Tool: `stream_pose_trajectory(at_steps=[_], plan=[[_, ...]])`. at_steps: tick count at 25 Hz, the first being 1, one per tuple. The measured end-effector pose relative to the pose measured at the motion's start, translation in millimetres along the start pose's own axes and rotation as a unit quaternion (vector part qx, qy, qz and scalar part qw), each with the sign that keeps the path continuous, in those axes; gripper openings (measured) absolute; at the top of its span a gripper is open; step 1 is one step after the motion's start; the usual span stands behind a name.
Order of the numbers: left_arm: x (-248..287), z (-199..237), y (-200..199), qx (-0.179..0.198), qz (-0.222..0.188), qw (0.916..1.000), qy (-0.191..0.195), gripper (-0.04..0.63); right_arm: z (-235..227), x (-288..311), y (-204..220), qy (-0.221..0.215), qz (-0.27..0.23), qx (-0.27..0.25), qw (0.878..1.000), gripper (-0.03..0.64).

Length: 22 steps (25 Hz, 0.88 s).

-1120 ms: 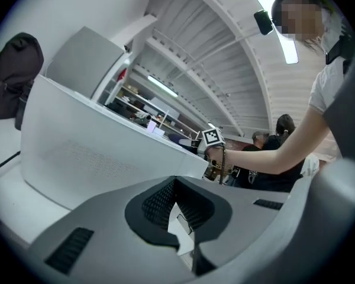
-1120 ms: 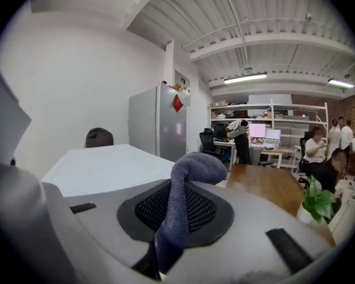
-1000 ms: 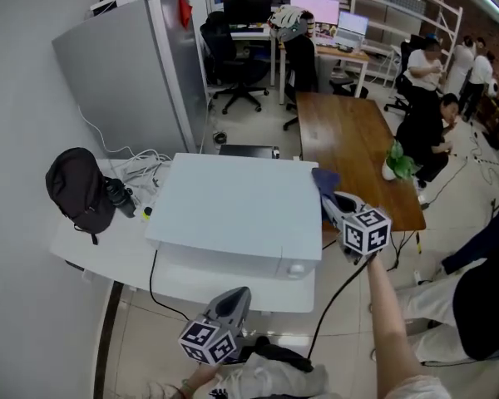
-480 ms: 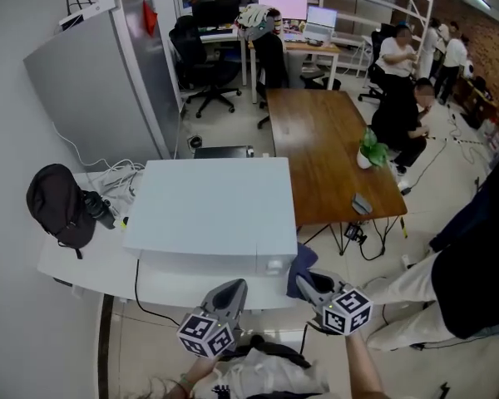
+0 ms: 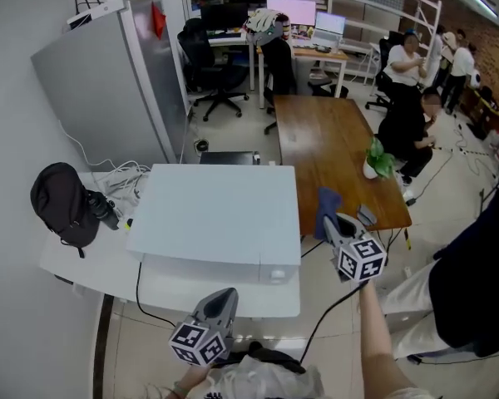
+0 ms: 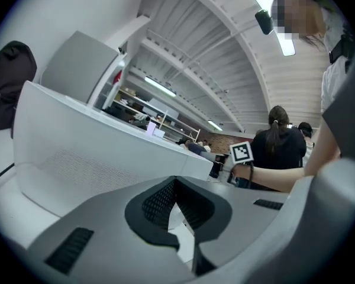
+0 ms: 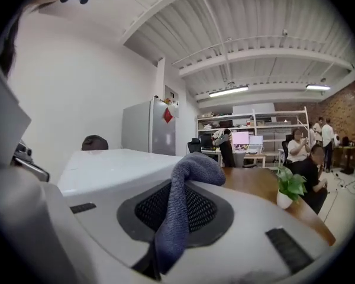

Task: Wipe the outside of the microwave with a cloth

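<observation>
Left gripper (image 5: pixel 224 296) low, jaws together (empty), right gripper (image 5: pixel 332 221) held higher, further forward, clamping cloth (image 5: pixel 327 203)

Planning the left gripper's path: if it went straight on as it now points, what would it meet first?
Probably the microwave's near face, just ahead of the left gripper; depth is unclear.

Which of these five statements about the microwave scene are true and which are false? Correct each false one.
1. The right gripper has its jaws shut on a blue-grey cloth. True.
2. The left gripper grips a cloth too. False: its jaws are together with nothing between them.
3. A black bag lies on the white table, left of the microwave. True.
4. The cloth is pressed onto the microwave's top. False: it is held beyond the microwave's right edge.
5. A potted plant stands on the microwave. False: it stands on the wooden table.
</observation>
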State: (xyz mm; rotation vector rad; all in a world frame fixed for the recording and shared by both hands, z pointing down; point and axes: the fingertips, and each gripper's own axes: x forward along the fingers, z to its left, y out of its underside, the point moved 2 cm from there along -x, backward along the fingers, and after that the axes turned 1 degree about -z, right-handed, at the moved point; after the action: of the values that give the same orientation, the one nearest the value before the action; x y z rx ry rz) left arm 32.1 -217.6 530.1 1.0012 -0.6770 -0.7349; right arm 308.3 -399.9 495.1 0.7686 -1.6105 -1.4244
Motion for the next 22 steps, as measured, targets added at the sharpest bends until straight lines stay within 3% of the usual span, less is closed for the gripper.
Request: stream_pose_trajectory(at_steps=[6, 10, 15, 19, 22], plan=[[-16.8, 12.8, 4.4, 0.004, 0.009, 0.9992, -0.039, -0.012, -38.8, 125.6, 7.4, -0.019, 0.047, -0.019, 0.999, 0.077], [-28.7, 24.7, 7.2, -0.003, 0.008, 0.9977, -0.068, -0.012, -32.9, 158.1, 41.7, -0.046, 0.106, -0.027, 0.993, 0.075], [-27.8, 29.5, 6.6, -0.013, 0.005, 0.9969, -0.077, -0.012, -7.5, 135.2, 53.1, -0.079, 0.088, 0.004, 0.993, 0.075], [-14.0, 26.9, 3.8, -0.013, 0.005, 0.9982, -0.058, -0.012, 27.2, 83.6, 68.8, -0.114, 0.083, 0.004, 0.99, 0.077], [-0.7, 19.5, 6.0, -0.012, 0.011, 0.9993, -0.035, -0.012, 58.5, 29.2, 81.8, -0.131, 0.073, 0.034, 0.988, 0.077]])
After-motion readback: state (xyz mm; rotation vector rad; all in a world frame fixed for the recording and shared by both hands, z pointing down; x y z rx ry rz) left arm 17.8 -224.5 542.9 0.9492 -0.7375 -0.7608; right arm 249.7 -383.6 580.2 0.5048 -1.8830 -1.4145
